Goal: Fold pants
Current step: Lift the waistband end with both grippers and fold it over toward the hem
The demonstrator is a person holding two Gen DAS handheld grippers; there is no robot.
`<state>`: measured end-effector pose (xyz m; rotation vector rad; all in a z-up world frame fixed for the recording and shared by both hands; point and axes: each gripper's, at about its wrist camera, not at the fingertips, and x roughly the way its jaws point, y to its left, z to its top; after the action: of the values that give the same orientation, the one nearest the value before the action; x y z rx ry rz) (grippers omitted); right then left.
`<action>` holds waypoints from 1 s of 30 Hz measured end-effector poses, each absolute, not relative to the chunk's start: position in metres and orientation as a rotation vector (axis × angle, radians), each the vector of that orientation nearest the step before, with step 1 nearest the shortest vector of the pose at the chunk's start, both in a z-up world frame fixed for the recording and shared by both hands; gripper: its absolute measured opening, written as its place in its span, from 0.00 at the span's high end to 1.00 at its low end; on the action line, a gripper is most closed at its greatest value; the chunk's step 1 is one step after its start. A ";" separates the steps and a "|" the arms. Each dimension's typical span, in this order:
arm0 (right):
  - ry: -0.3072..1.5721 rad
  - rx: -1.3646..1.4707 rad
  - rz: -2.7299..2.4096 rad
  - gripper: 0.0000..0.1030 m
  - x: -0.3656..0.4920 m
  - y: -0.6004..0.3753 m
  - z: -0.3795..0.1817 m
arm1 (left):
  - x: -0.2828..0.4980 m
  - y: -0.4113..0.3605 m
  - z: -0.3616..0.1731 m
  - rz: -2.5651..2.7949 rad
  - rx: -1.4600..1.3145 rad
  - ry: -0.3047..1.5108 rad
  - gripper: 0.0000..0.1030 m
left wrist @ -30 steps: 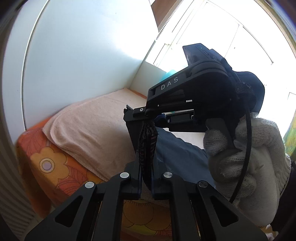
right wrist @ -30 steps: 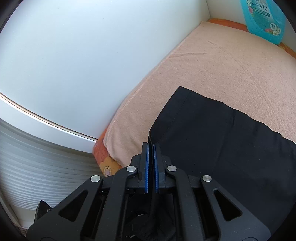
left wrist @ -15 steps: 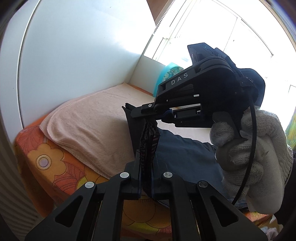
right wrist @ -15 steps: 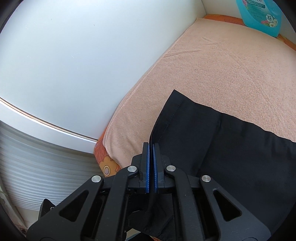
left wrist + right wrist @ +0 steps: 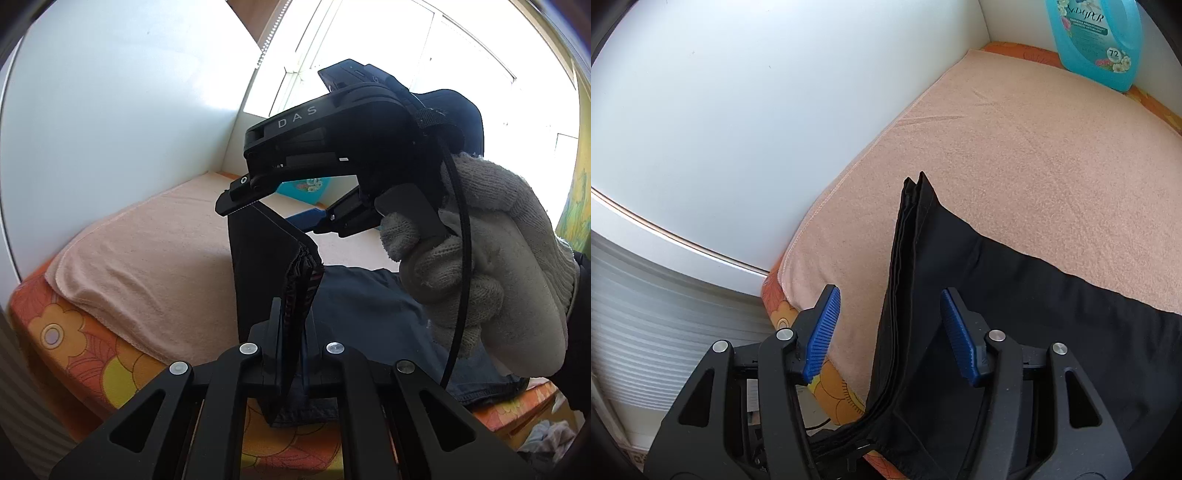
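Note:
Dark pants (image 5: 1015, 295) lie on a peach towel (image 5: 1015, 129), with a stacked edge held up. My left gripper (image 5: 293, 325) is shut on that bunched edge of the pants (image 5: 258, 266) near the towel's front edge. My right gripper (image 5: 890, 325) is open, its blue pads (image 5: 823, 325) on either side of the raised fold without touching it. It also shows in the left wrist view (image 5: 277, 206), held by a white-gloved hand (image 5: 480, 266) just above the cloth.
A white wall (image 5: 738, 110) runs along the left of the towel. A blue detergent bottle (image 5: 1097, 40) stands at the far corner. An orange flowered cover (image 5: 85, 343) shows under the towel at the front edge. Bright windows (image 5: 369, 48) are behind.
My right gripper has opened and let go of the pants edge, and has risen slightly. My left gripper still holds the fold, which now stands upright.

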<state>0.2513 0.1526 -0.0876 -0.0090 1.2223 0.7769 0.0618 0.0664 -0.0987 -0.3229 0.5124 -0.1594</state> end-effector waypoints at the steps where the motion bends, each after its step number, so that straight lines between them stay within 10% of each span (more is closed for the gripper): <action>1: 1.219 -0.014 0.767 0.46 0.252 0.152 -0.087 | 0.062 0.064 -0.100 -0.164 -0.318 0.514 0.94; 6: 1.223 -0.003 0.736 0.91 0.254 0.136 -0.087 | 0.066 0.054 -0.098 -0.183 -0.311 0.517 0.94; 30: 1.059 0.114 0.594 0.95 0.229 -0.042 -0.045 | 0.125 -0.051 -0.071 -0.477 -0.198 0.539 0.94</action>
<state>0.2292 -0.0424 -0.0445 0.1139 1.0595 0.5942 0.1254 -0.0509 -0.0709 -0.1976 0.5386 -0.4772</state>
